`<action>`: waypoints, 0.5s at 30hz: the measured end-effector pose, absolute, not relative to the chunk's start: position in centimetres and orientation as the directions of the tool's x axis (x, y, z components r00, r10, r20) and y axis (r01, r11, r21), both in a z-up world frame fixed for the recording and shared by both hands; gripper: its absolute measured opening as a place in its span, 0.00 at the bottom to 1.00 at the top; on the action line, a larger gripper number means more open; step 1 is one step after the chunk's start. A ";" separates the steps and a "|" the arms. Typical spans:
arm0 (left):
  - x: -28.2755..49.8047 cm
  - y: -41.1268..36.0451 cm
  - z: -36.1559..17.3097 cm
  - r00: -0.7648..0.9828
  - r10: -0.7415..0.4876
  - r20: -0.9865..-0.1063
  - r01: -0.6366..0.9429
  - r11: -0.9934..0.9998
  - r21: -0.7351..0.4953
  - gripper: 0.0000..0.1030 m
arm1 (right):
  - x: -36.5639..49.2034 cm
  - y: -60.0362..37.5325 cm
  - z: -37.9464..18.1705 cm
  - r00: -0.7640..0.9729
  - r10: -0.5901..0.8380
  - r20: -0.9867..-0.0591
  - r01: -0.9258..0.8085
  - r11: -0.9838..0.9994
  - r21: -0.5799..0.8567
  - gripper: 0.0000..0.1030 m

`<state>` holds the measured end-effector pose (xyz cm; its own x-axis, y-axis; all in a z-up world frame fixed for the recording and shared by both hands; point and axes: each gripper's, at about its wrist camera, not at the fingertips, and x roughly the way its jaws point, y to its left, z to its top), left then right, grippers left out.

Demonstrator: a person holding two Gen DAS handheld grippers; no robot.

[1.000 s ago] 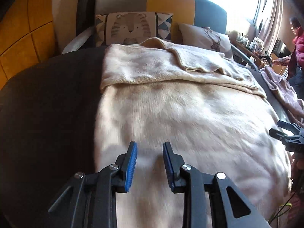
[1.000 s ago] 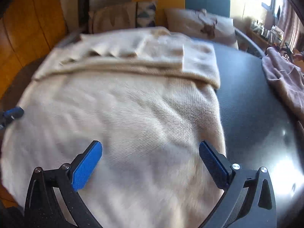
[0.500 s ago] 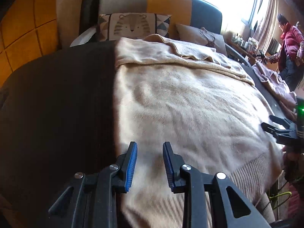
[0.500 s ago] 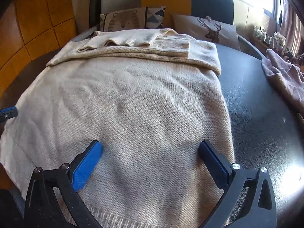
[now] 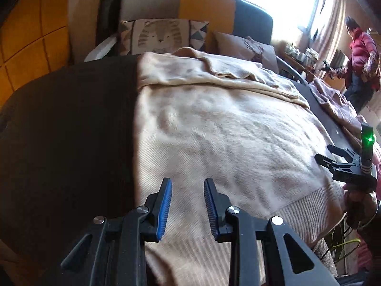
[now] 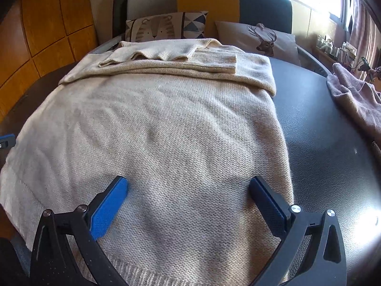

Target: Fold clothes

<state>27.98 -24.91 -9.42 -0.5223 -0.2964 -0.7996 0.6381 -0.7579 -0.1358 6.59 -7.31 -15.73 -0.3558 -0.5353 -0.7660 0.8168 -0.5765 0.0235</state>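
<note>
A cream knitted sweater [image 5: 226,143] lies flat on a dark round table [image 5: 71,131], its sleeves [image 6: 190,57] folded across the far end and its ribbed hem nearest me. My left gripper [image 5: 188,181] hovers over the sweater's near left part, jaws a narrow gap apart with nothing between them. My right gripper [image 6: 188,182] stands wide open just above the sweater [image 6: 166,131] near its right edge, holding nothing. In the left wrist view the right gripper [image 5: 333,159] shows at the right edge.
A mauve garment [image 6: 352,95] lies on the table's [image 6: 321,131] right side. Patterned cushions [image 6: 166,26] and a sofa back stand behind the table. A person in a red jacket [image 5: 362,54] stands by the window at far right.
Both grippers have drawn back toward the near end of the sweater, so the ribbed hem now shows below them. Their jaws stand as before.
</note>
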 end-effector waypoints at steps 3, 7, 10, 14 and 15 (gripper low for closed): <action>27.3 -24.8 -10.4 -0.503 -0.277 -0.819 0.639 -0.757 -0.137 0.27 | 6.6 -7.3 -15.7 -0.357 -0.538 -0.764 0.817 -0.576 0.023 1.00; 27.4 -24.3 -11.1 -0.497 -0.277 -0.822 0.636 -0.761 -0.128 0.27 | 6.6 -7.3 -15.7 -0.358 -0.540 -0.762 0.817 -0.576 0.024 1.00; 27.6 -24.4 -11.1 -0.505 -0.269 -0.820 0.632 -0.762 -0.140 0.27 | 6.6 -7.3 -15.8 -0.359 -0.540 -0.761 0.817 -0.576 0.023 1.00; 27.6 -24.4 -11.2 -0.507 -0.275 -0.817 0.630 -0.765 -0.133 0.27 | 6.5 -7.3 -15.8 -0.360 -0.541 -0.761 0.818 -0.575 0.023 1.00; 27.6 -24.3 -11.3 -0.508 -0.278 -0.816 0.629 -0.766 -0.131 0.27 | 6.5 -7.3 -15.8 -0.359 -0.541 -0.761 0.818 -0.575 0.022 1.00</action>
